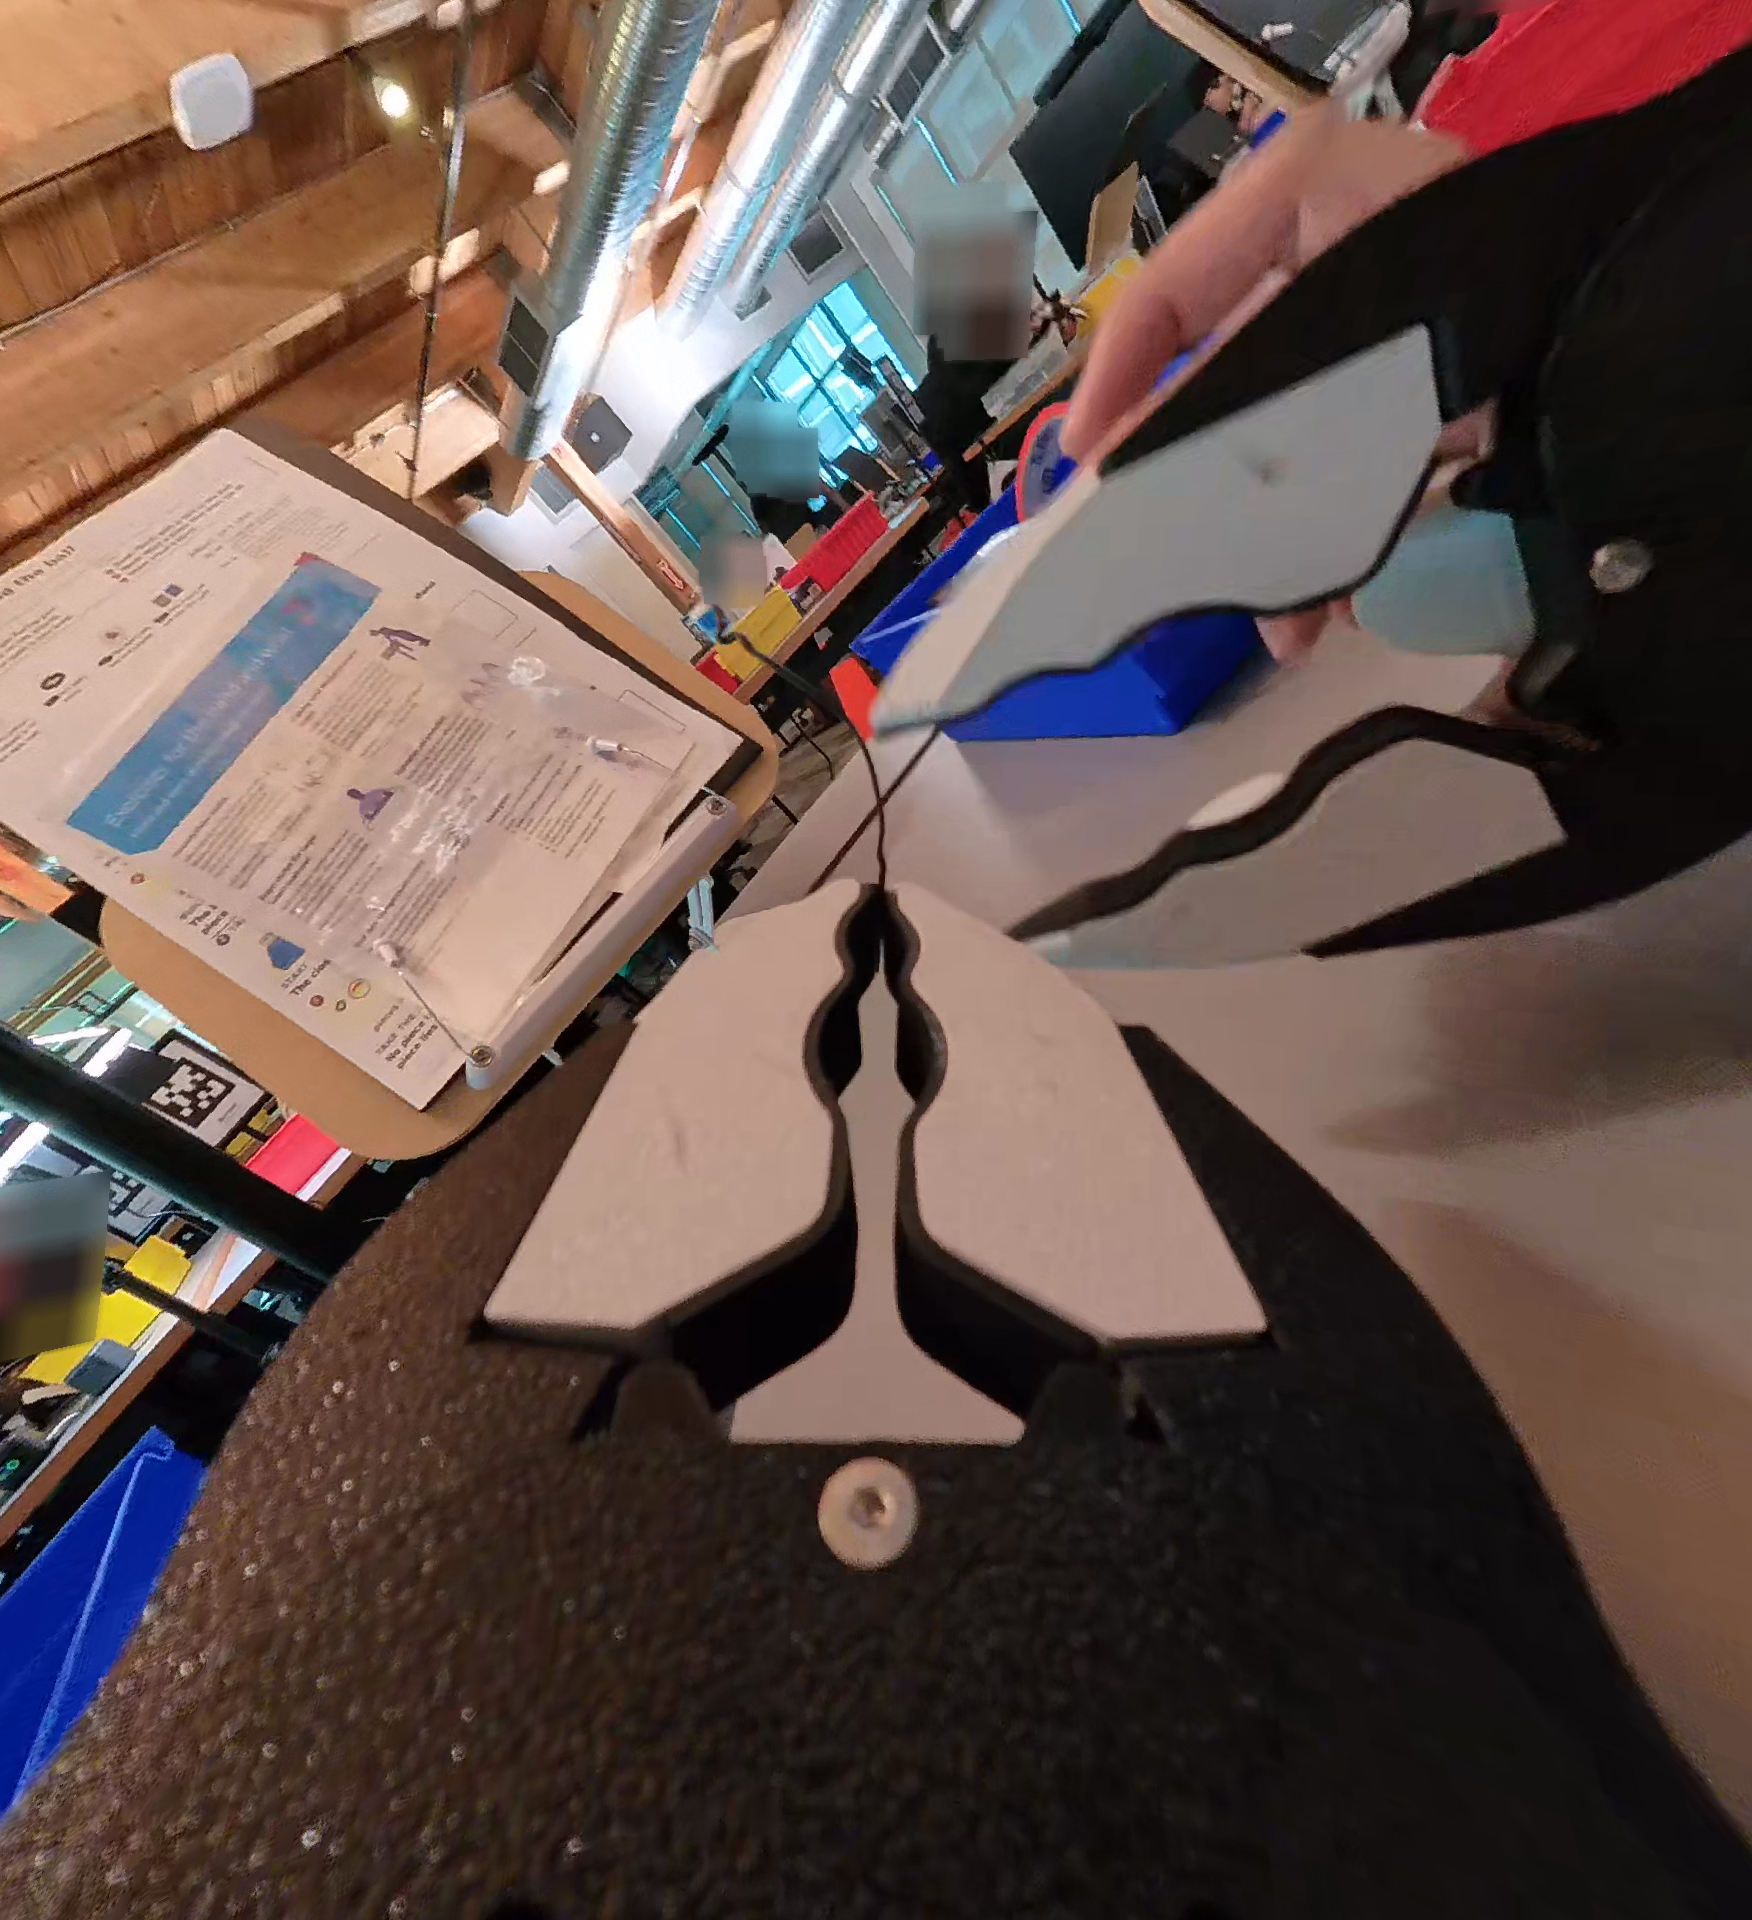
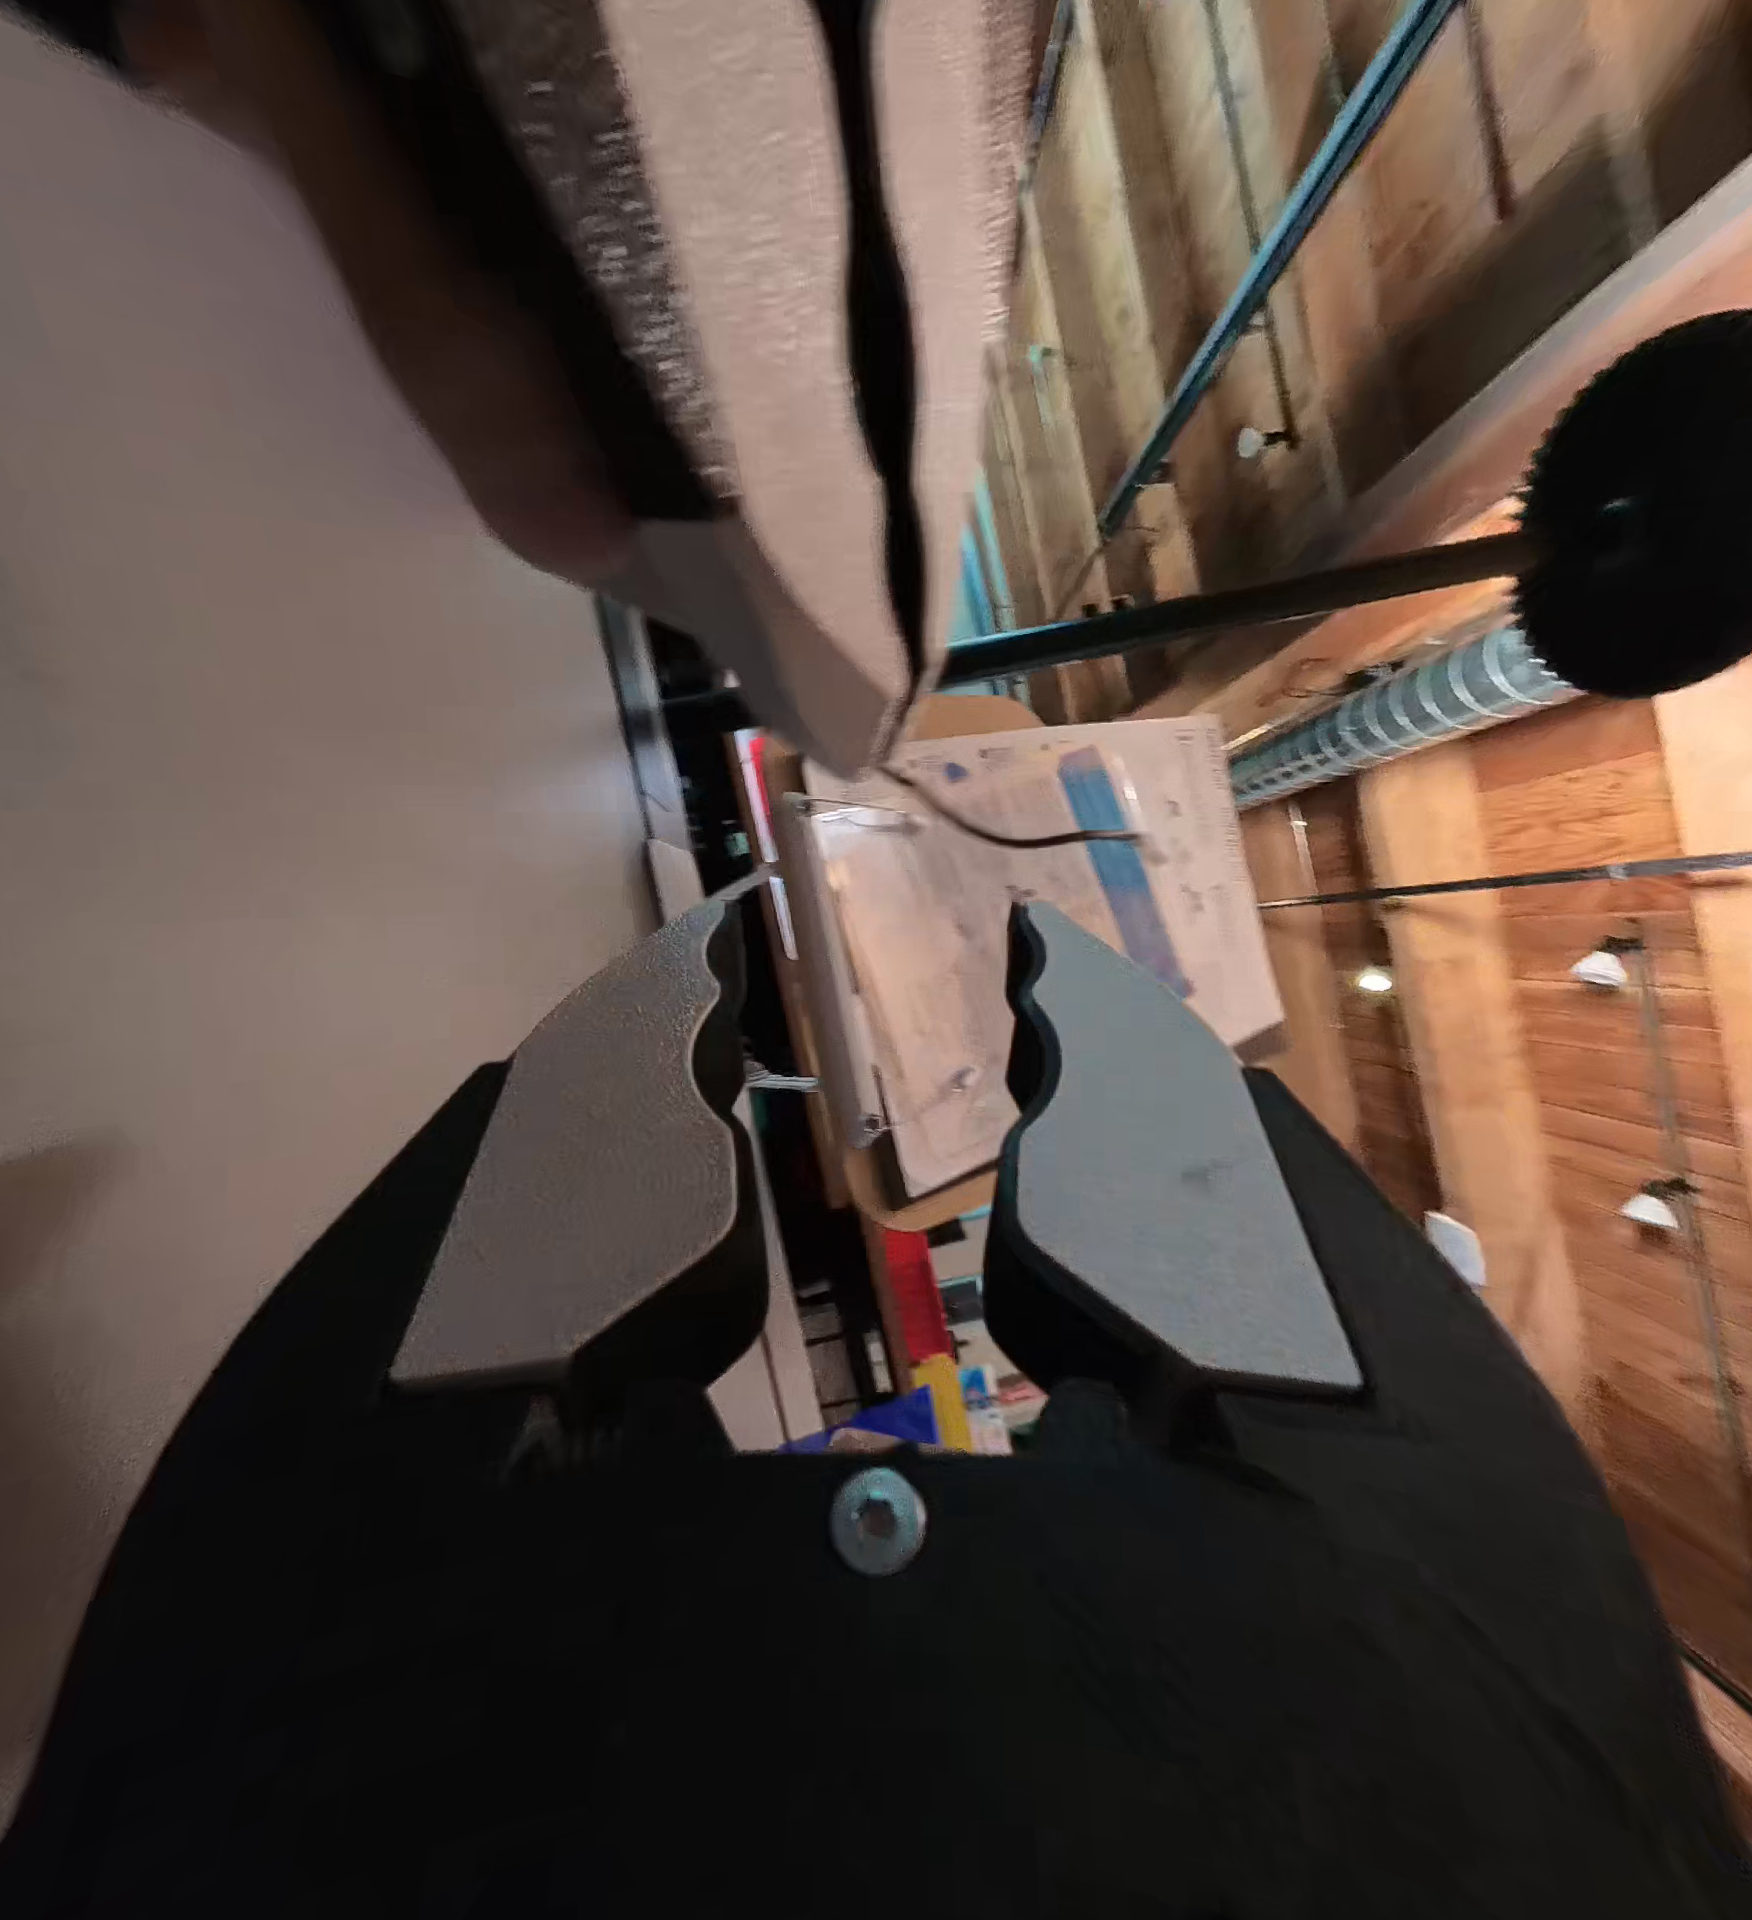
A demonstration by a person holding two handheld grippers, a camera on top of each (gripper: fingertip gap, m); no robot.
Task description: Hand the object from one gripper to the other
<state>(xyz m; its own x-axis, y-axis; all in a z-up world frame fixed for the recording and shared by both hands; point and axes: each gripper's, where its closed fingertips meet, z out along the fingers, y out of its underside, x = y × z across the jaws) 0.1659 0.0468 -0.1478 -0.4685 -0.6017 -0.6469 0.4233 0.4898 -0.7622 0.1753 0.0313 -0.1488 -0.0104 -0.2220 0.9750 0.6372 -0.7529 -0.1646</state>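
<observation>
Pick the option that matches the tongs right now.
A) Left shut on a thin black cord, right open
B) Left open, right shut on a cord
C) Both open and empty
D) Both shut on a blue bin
A: the left tongs pinch a thin black cord at their tips, while the right tongs stand apart with nothing between them.

Left gripper point(image 1: 880, 914): had a black, grainy, speckled body with two pale grey finger plates whose inner edges were wavy and lined in black.
Left gripper screw point(image 1: 867, 1510): was a silver hex-socket head, set in the middle below the fingers.
Right gripper point(image 2: 872, 925): had a smooth black body and grey plates with the same scalloped inner edges.
Right gripper screw point(image 2: 877, 1520): was a silver hex head, centred.
Sleeve point(image 1: 1620, 52): was red, at the top corner of the left wrist view.
</observation>
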